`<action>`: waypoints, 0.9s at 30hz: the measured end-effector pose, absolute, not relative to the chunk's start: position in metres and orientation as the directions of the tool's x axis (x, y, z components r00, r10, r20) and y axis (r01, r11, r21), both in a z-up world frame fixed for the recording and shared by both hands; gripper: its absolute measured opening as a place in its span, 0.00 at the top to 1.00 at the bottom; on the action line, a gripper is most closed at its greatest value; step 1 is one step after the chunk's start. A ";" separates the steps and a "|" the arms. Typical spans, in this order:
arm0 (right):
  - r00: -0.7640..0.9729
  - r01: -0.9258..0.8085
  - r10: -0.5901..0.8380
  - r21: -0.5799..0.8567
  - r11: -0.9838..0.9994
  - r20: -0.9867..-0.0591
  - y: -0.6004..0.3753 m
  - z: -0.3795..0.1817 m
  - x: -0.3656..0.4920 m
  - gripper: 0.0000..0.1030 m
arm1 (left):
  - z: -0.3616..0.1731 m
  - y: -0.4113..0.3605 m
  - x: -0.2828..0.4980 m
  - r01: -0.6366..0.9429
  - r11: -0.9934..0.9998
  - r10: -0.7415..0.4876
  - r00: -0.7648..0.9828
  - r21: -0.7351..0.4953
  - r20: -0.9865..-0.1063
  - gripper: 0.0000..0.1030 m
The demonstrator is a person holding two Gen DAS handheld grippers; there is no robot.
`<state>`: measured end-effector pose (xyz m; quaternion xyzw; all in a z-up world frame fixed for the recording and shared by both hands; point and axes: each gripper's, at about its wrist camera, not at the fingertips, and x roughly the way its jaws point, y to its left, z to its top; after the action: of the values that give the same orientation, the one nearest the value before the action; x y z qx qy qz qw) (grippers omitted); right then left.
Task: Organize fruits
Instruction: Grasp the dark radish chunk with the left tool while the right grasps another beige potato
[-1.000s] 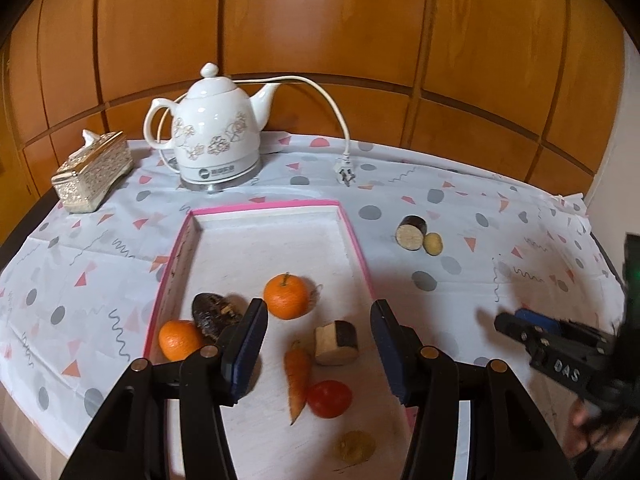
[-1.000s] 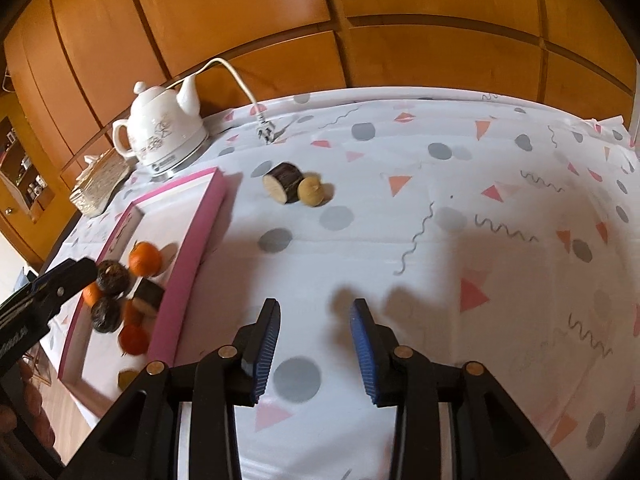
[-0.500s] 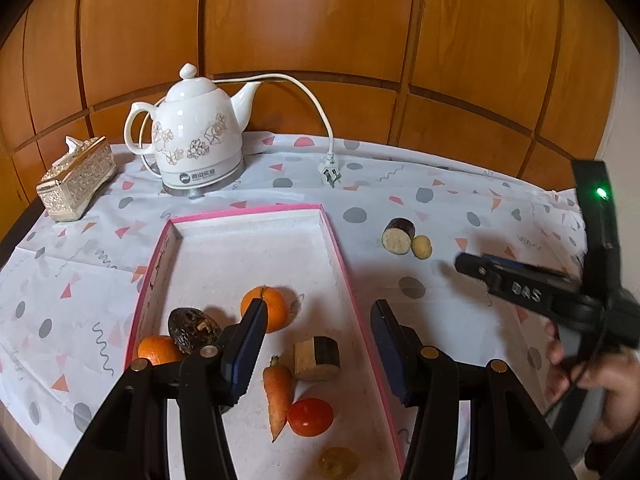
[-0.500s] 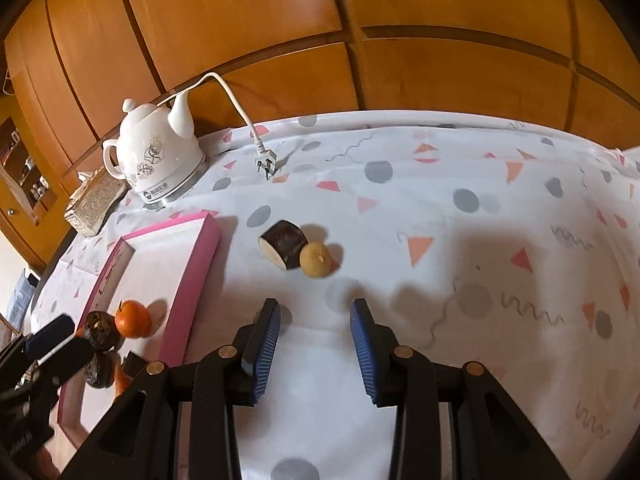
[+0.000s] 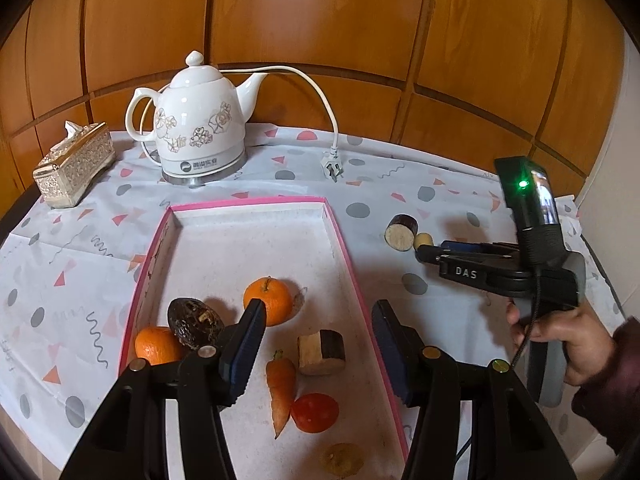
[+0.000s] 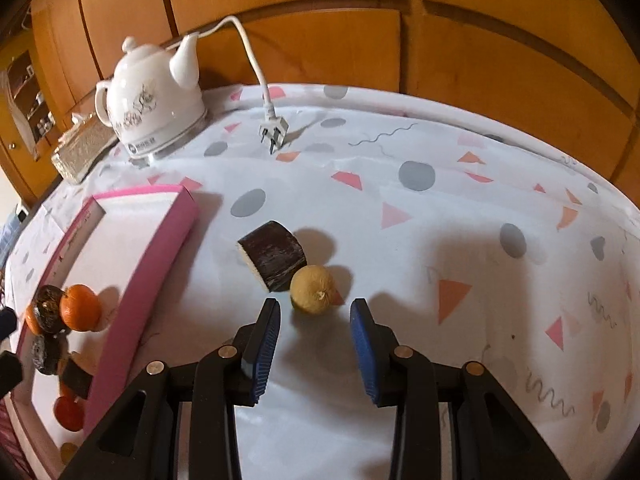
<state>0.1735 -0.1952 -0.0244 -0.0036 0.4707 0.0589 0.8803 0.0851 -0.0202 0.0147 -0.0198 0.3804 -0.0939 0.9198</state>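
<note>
Here both tongs (image 5: 316, 350) (image 6: 314, 338) gape empty; the pink tray (image 5: 348, 256) holds oranges (image 5: 267, 295), carrot (image 5: 281, 384), tomato (image 5: 315, 412).

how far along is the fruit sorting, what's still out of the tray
Mostly done: the pink-rimmed tray already holds two oranges, a carrot, a tomato and other pieces. In hand: nothing yet; the open right gripper points at the small yellow round fruit. Left: that fruit and the dark-skinned cut chunk touching it, both on the tablecloth. The left gripper hovers open over the tray.

I see the tray (image 5: 344, 256) at the table's (image 5: 80, 248) front-left, kettle (image 5: 196, 128) behind it, tissue box (image 5: 74, 164) far left; eggplant chunk (image 6: 274, 256) touches the small yellow fruit (image 6: 314, 290) right of the tray.
</note>
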 end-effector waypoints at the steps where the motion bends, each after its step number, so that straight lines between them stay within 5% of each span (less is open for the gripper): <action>1: 0.549 -0.111 0.099 0.046 0.993 -0.830 -0.195 -0.026 0.176 0.64 | 0.014 -0.020 0.086 0.155 0.982 -0.186 0.691 -0.109 -0.698 0.44; 6: 0.541 -0.131 0.120 0.057 0.990 -0.833 -0.193 -0.032 0.184 0.76 | 0.015 -0.020 0.089 0.151 0.983 -0.183 0.690 -0.108 -0.701 0.44; 27: 0.569 0.126 0.003 0.091 0.988 -0.822 -0.260 -0.019 0.063 0.76 | 0.005 -0.095 0.123 0.302 0.946 -0.288 0.603 -0.121 -0.744 0.44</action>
<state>0.0626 -0.2600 -0.0185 0.0699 0.4629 -0.0347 0.8830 0.1234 -0.0954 0.0052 0.0084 0.4139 -0.1648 0.8952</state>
